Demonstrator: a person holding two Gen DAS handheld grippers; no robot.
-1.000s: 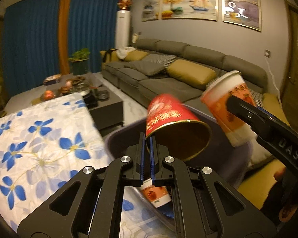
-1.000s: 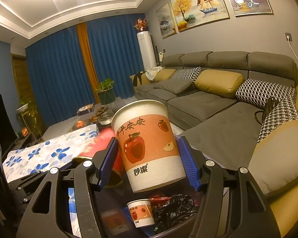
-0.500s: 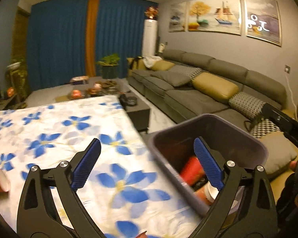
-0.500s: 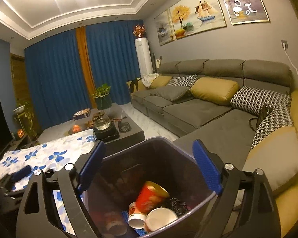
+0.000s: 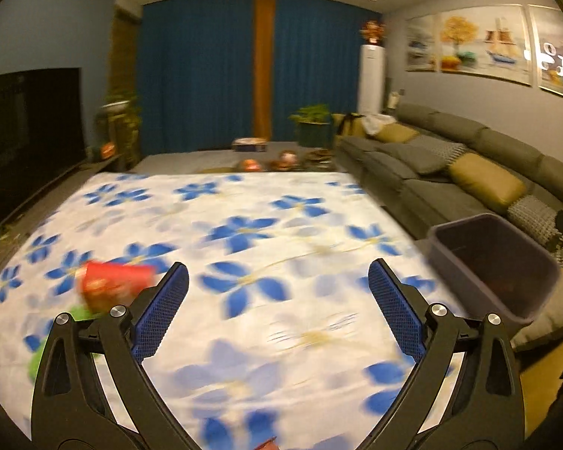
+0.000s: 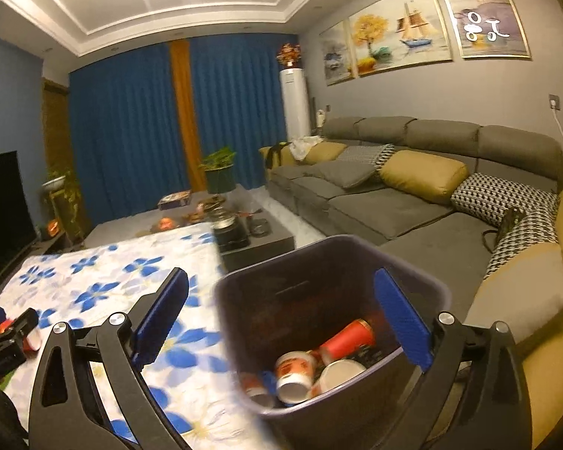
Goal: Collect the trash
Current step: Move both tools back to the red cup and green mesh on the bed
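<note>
Now, from the left wrist camera, the left gripper (image 5: pixel 277 285) has just been opening and its jaws stand wide apart with nothing between them. It looks across the flowered tablecloth (image 5: pixel 266 202). A red cup (image 5: pixel 112 285) lies on its side on the cloth, just beside the gripper's left finger, with something green (image 5: pixel 39 358) close by it, too blurred to name. The dark bin (image 5: pixel 491 262) sits off the cloth's right edge, by the sofa (image 5: pixel 450 172), well apart from the red cup.

From the right wrist camera, the right gripper (image 6: pixel 281 307) has also just been opening; its jaws are spread and empty, above the bin (image 6: pixel 244 322). Inside the bin lie several paper cups (image 6: pixel 296 371) and a red one (image 6: pixel 351 341), all tipped over. The left gripper (image 6: pixel 7 332) shows small at the far left, over the cloth.

Judging by this, the drop into the bin looks done and the step in hand is going for more trash. The next move likely calls for the left gripper to line up on the red cup across its side and close gently, since a thin cup may crush or roll
</note>
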